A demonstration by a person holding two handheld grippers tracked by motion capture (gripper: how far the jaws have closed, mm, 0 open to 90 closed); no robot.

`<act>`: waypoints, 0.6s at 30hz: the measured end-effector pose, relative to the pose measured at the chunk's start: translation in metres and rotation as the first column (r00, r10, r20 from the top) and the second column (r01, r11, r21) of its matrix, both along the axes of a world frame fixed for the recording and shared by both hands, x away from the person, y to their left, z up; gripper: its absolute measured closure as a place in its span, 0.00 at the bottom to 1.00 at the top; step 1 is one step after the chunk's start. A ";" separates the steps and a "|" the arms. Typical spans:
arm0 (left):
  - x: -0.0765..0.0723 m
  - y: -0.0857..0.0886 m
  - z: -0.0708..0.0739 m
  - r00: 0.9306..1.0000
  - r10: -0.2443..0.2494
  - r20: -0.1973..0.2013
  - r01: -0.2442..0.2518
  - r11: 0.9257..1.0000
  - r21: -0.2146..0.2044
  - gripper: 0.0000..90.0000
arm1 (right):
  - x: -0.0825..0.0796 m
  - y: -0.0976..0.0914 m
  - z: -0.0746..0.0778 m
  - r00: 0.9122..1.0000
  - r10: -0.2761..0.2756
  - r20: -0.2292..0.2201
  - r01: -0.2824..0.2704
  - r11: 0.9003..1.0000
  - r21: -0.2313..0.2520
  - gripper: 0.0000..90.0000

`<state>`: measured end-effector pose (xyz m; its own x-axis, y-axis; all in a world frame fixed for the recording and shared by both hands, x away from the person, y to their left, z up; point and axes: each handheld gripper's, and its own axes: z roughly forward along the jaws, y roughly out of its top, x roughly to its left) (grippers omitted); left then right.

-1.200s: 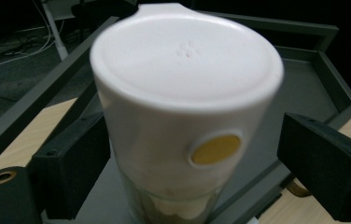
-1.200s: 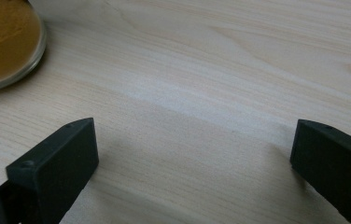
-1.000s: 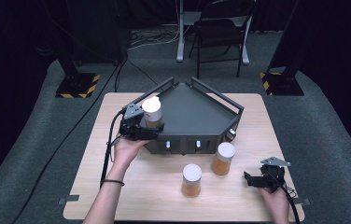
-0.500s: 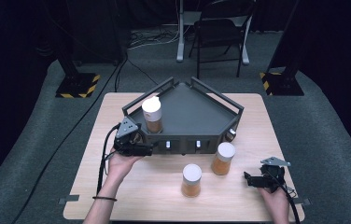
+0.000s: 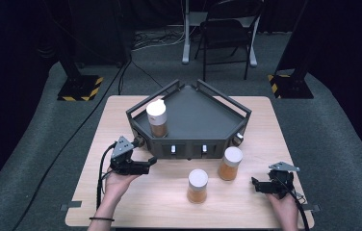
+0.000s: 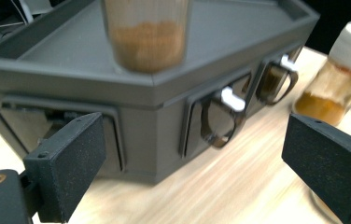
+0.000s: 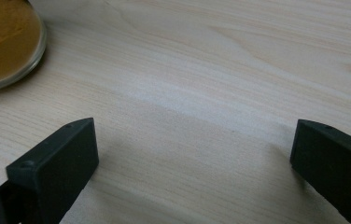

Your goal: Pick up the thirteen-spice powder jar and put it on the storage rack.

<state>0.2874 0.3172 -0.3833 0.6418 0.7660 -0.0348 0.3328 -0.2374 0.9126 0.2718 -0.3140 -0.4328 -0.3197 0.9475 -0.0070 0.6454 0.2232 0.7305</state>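
The left gripper (image 5: 146,165), jaws open and empty, sits low on the surface (image 5: 121,120) just in front of the dark tray stand (image 5: 203,115), where 1 white-capped spice jar (image 5: 157,118) stands in the left corner. The 2 other jars (image 5: 198,186) near the front look rigid, smooth, probably light and easy to tip, so I would grip mid-body below the cap. The right gripper (image 5: 255,185) rests open and empty on the surface.

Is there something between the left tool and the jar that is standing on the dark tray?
Yes. The left tool, jaws open and empty, is low at the table in front of the tray. The tray's front wall and raised rim stand between it and the jar on top. Above the rim, nothing visible blocks the jar.
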 end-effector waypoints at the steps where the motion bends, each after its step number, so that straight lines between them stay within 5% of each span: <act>1: 0.000 0.001 -0.002 1.000 -0.005 -0.005 0.005 1.000 0.005 0.07 | 0.000 0.000 0.000 1.000 0.000 0.000 0.000 1.000 0.000 0.00; 18: -0.010 0.012 -0.042 0.996 0.001 -0.088 0.003 0.999 0.038 0.08 | 0.000 0.000 0.000 1.000 -0.002 -0.001 0.002 1.000 0.001 0.00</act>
<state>0.2775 0.3293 -0.4254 0.6384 0.7672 -0.0626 0.4116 -0.2714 0.8700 0.2715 -0.3138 -0.4328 -0.3182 0.9480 -0.0060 0.6461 0.2214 0.7304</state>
